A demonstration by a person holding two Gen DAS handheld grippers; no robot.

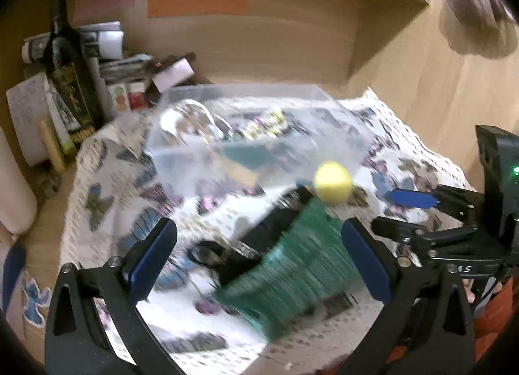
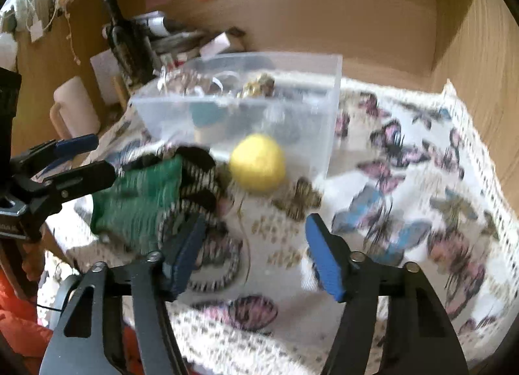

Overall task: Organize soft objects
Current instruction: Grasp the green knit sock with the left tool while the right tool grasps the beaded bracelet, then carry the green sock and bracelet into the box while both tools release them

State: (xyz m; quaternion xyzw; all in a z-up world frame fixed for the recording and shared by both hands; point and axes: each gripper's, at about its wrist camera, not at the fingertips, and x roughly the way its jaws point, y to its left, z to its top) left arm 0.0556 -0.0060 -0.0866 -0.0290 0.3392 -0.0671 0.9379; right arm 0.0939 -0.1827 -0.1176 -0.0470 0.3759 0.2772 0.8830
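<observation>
The green cloth [image 1: 292, 271] lies on the butterfly-patterned cover [image 2: 405, 180] of the surface, in front of the clear plastic box [image 1: 259, 135], with a yellow ball [image 2: 258, 162] just beside the box wall. The cloth is seen directly ahead of the left gripper [image 1: 259, 258], between its spread fingers but not touched. From the right gripper [image 2: 254, 255], also spread and empty, the cloth lies off to the left. The left gripper is judged nearer; the cloth's long axis cannot be told through the blur.

Ball [image 2: 258, 162] just before the bin [image 2: 240, 105] — cloth [image 2: 139, 203] left of it — all on the tablecloth [image 2: 405, 187].
</observation>
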